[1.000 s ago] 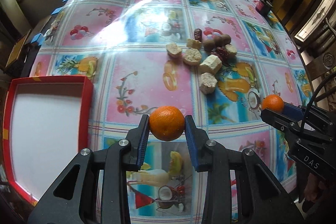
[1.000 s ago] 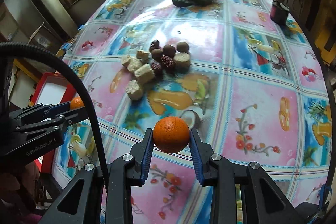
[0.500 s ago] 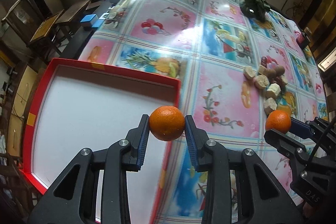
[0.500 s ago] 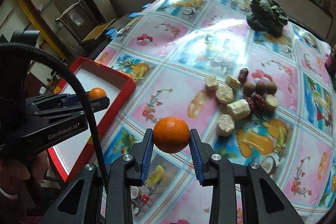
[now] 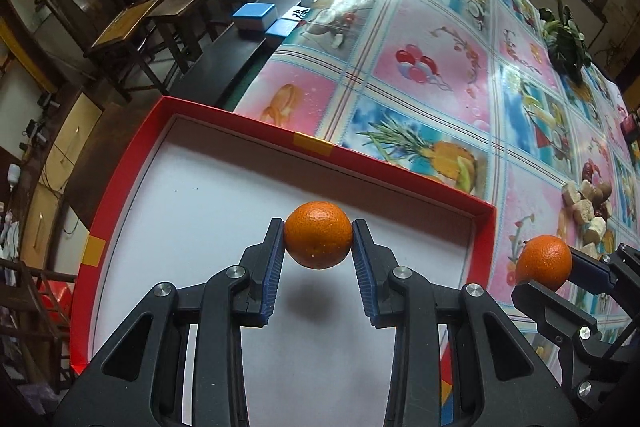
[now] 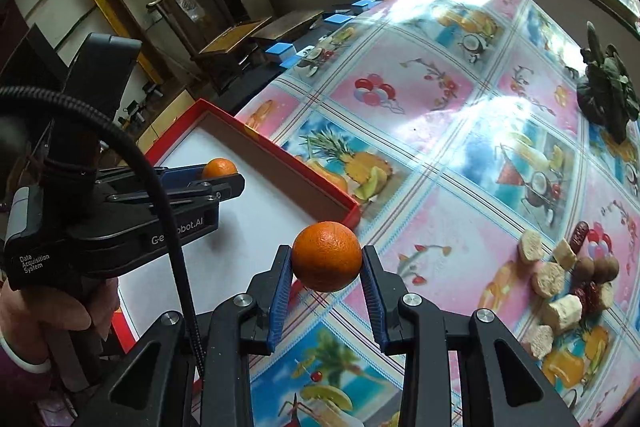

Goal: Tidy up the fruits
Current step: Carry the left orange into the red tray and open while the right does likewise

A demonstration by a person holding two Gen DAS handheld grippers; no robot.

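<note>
My left gripper (image 5: 319,239) is shut on an orange (image 5: 319,235) and hangs over the white floor of the red-rimmed tray (image 5: 400,171). From the right wrist view the same orange (image 6: 219,167) shows over the tray (image 6: 280,151), pinched by the left gripper (image 6: 220,175). My right gripper (image 6: 327,263) is shut on a second orange (image 6: 327,255), held above the tablecloth just off the tray's near right corner. In the left wrist view that orange (image 5: 544,261) and the right gripper (image 5: 546,267) sit at the right edge, outside the tray.
A pile of cut pale chunks and dark round fruits (image 6: 568,279) lies on the fruit-print tablecloth (image 6: 440,107) to the right. A dark leafy bundle (image 6: 606,87) sits at the far end. Blue boxes (image 5: 256,15) and wooden chairs (image 5: 132,23) stand beyond the table's left edge.
Both grippers have swept left across the table with their oranges. The left one went from beside the tray to over its floor; the right one came from near the pile up to the tray's corner.
</note>
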